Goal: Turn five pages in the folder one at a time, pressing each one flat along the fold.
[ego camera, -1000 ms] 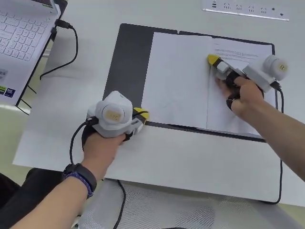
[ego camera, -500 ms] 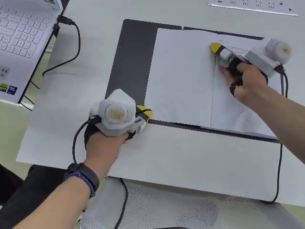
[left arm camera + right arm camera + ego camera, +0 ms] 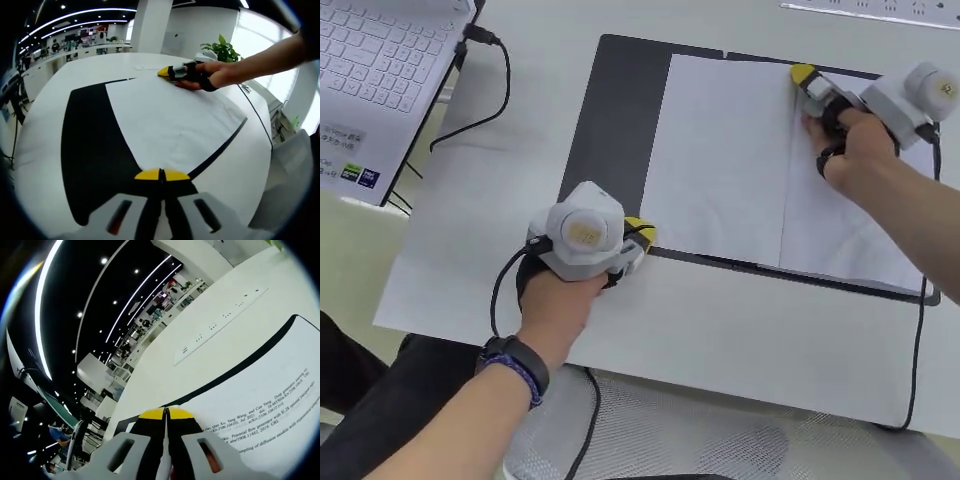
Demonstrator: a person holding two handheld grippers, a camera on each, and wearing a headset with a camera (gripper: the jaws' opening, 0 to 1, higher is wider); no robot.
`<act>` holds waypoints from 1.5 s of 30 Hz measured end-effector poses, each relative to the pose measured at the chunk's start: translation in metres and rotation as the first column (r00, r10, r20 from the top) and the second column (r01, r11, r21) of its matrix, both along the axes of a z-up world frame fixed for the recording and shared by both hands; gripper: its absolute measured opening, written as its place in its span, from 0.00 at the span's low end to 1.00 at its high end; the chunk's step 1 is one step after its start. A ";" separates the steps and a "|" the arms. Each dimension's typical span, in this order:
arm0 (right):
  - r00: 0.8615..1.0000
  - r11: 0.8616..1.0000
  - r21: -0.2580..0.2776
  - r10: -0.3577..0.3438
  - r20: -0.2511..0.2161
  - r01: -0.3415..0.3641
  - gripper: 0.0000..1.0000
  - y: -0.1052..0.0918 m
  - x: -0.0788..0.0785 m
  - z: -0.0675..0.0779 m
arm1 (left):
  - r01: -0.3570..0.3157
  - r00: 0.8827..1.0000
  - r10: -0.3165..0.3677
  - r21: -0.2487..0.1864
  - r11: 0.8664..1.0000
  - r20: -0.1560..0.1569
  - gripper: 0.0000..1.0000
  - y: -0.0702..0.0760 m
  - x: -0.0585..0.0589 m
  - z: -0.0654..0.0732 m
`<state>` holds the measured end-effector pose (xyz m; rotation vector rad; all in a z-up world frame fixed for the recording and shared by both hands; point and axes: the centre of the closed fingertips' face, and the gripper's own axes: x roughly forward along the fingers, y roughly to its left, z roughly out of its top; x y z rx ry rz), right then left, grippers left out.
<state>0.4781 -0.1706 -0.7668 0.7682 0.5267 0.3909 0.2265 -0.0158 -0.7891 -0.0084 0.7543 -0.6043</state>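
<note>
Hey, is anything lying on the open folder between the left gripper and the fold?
Nothing visible does. The white page lies bare from the left gripper, at its near corner, across to the fold, where the right gripper sits at the far end.

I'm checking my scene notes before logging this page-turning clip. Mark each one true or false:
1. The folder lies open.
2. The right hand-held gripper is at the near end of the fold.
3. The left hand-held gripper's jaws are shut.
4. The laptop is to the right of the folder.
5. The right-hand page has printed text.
1. True: the folder lies open on the table.
2. False: the right hand-held gripper is at the far end of the fold.
3. True: the left hand-held gripper has its jaws together.
4. False: the laptop is to the folder's left.
5. True: the right-hand page shows text lines.
</note>
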 end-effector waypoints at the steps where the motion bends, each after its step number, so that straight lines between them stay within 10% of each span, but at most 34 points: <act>1: 1.000 1.000 -0.006 0.003 0.005 -0.003 0.00 0.001 -0.001 0.001 | -0.001 1.000 0.001 -0.001 1.000 -0.001 0.00 0.000 0.000 0.000; 15: 0.989 0.988 -0.046 0.145 0.019 -0.144 0.00 0.009 -0.039 0.001 | -0.010 1.000 0.010 -0.007 1.000 -0.004 0.00 -0.001 -0.002 0.001; 45: 0.979 0.977 -0.062 0.204 0.019 -0.203 0.00 0.013 -0.124 0.007 | -0.015 1.000 0.014 -0.021 1.000 -0.010 0.00 -0.005 -0.005 0.008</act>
